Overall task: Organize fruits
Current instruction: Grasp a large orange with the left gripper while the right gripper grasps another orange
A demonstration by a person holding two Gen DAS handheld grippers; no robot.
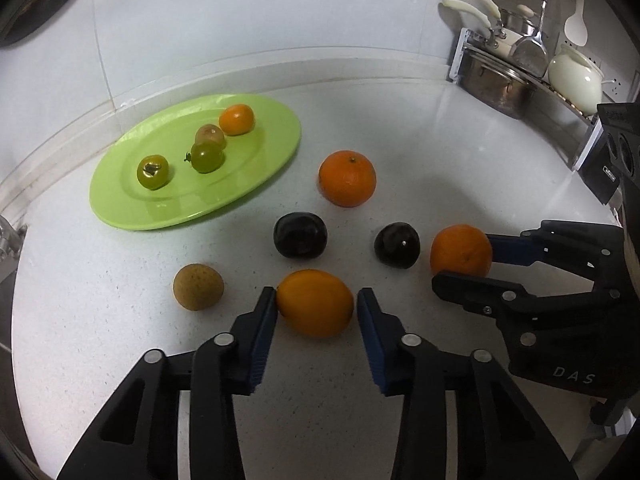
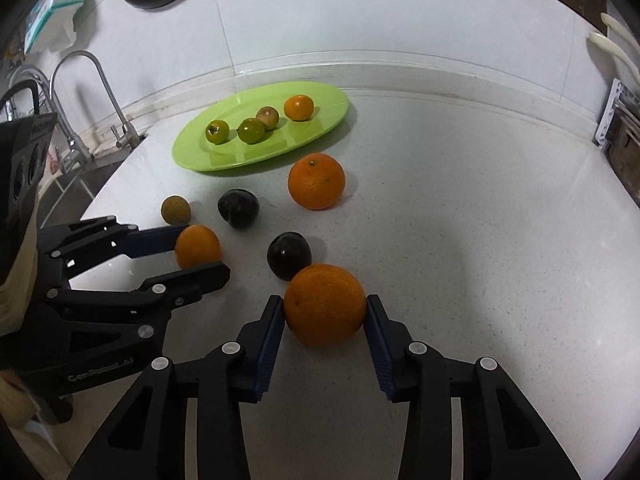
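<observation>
A green plate (image 1: 256, 168) (image 2: 316, 136) at the back left holds two green fruits, a brownish fruit and a small orange (image 1: 236, 119) (image 2: 298, 107). On the counter lie a large orange (image 1: 347, 178) (image 2: 316, 181), two dark plums (image 1: 300, 235) (image 1: 397, 245), and a brown fruit (image 1: 198, 287) (image 2: 175, 209). My left gripper (image 1: 316, 304) (image 2: 198, 248) has its pads around an orange (image 1: 315, 302) (image 2: 197, 246) that rests on the counter. My right gripper (image 2: 325, 306) (image 1: 460, 260) is shut on another orange (image 2: 325, 304) (image 1: 461, 250).
A rack with pots (image 1: 500, 84), ladles and a white jar (image 1: 574, 78) stands at the back right. A faucet (image 2: 76, 80) and sink are at the left of the white counter (image 2: 460, 220). The wall runs close behind the plate.
</observation>
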